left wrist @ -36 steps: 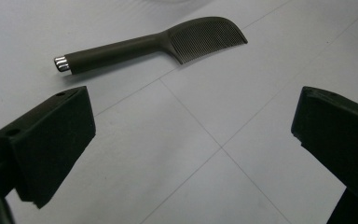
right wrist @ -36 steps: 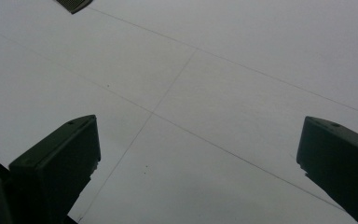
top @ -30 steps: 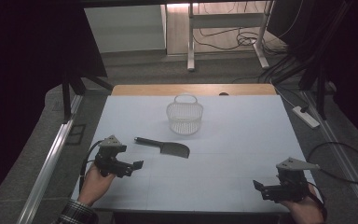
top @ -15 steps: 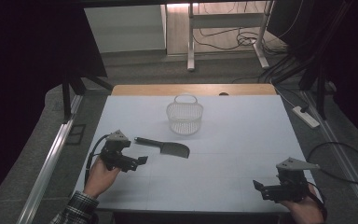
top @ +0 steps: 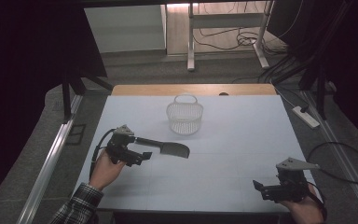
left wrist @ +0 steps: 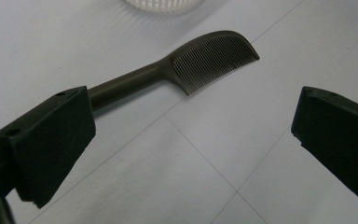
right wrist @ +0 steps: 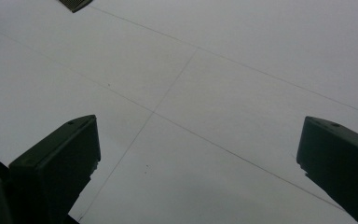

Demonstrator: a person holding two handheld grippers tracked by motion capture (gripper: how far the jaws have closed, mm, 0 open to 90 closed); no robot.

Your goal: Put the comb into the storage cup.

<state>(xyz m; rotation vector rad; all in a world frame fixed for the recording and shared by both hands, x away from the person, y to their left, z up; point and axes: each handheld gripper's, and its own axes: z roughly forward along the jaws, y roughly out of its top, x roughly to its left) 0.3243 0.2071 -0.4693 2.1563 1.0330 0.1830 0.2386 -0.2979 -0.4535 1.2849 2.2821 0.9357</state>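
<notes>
You are holding the right gripper (top: 266,189) near you, jaws spread wide over the bare table (top: 242,140). Your left gripper (left wrist: 186,140) is also gaping, holding nothing; the dark comb (left wrist: 186,65) is lying just beyond it, handle beside one jaw, before the white basket (top: 184,116).

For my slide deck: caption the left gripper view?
Open left gripper near a dark comb lying on the white table.

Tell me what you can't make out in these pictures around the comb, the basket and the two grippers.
- Comb: left gripper view, the handle's end is hidden behind one jaw of the left gripper.
- Basket: high view, too small to tell what is inside; left gripper view, cut off by the top edge.
- Right gripper: high view, its jaw gap is too dark to read.
</notes>
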